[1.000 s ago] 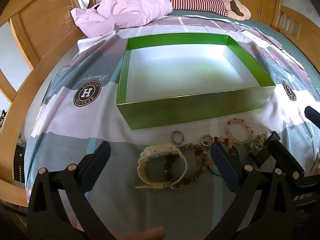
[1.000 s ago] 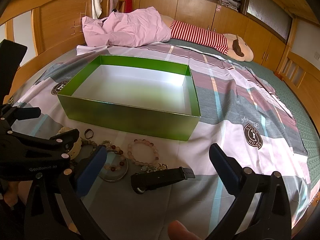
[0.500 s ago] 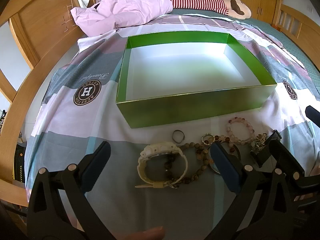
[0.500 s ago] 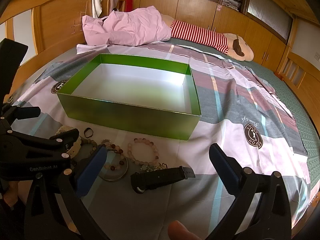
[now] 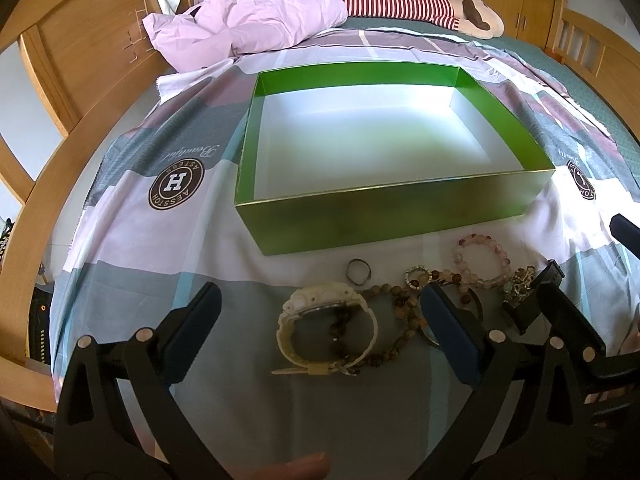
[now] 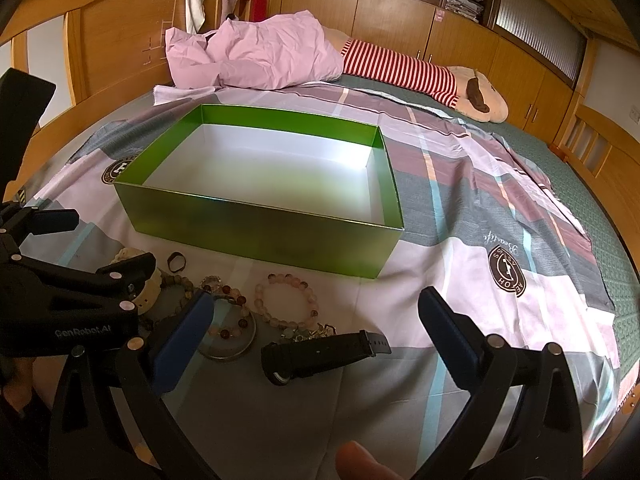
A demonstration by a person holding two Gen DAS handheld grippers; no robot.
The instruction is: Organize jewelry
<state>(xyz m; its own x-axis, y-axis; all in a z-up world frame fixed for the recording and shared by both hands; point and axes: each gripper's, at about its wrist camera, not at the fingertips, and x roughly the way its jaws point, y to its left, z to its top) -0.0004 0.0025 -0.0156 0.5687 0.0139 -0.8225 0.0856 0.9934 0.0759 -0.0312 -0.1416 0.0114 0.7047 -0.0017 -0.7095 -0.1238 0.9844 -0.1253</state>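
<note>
An empty green box (image 5: 400,216) (image 6: 256,232) with a white inside sits on the bed. Jewelry lies on the sheet in front of it: a cream watch (image 5: 326,326), a brown bead string (image 5: 400,312), a small dark ring (image 5: 358,271) (image 6: 176,261), a pink bead bracelet (image 5: 482,254) (image 6: 286,299), a round metal bangle (image 6: 230,338) and a black watch (image 6: 324,354). My left gripper (image 5: 320,320) is open, just above the cream watch. My right gripper (image 6: 316,324) is open over the black watch and pink bracelet.
The bed has a patchwork sheet (image 6: 480,208). A pink pillowcase heap (image 5: 248,28) and a striped plush toy (image 6: 408,72) lie behind the box. A wooden bed frame (image 5: 48,128) runs along the left. Wooden wardrobes (image 6: 400,24) stand behind.
Both views have shifted slightly, the box sitting a little lower in frame. Both grippers stay open and the jewelry has not moved.
</note>
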